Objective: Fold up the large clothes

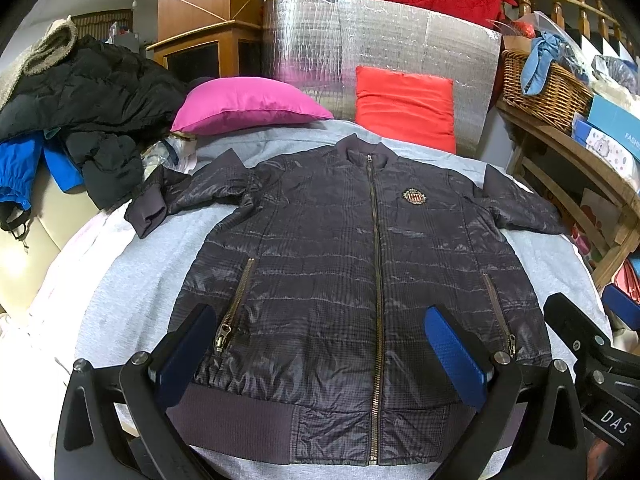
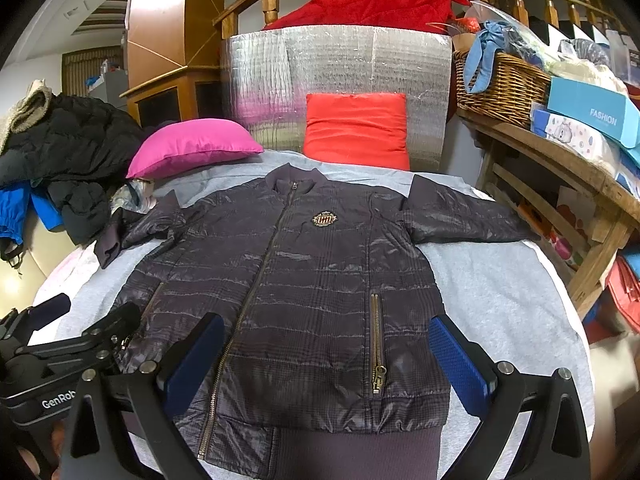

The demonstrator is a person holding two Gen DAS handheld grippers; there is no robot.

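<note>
A dark grey quilted bomber jacket (image 1: 340,272) lies flat, front up and zipped, on a grey sheet (image 1: 132,280); it also shows in the right wrist view (image 2: 312,280). Its sleeves spread out to both sides, the left one crumpled. My left gripper (image 1: 320,352) is open above the jacket's lower left part, near the ribbed hem, holding nothing. My right gripper (image 2: 326,360) is open above the lower right part by the pocket zipper (image 2: 377,344), holding nothing. Each gripper shows at the edge of the other's view.
A pink pillow (image 1: 248,104) and a red pillow (image 1: 404,108) lie at the head, against a silver foil panel (image 1: 360,44). A pile of black and blue coats (image 1: 88,120) sits at the left. A wooden shelf with a wicker basket (image 1: 540,84) and boxes stands at the right.
</note>
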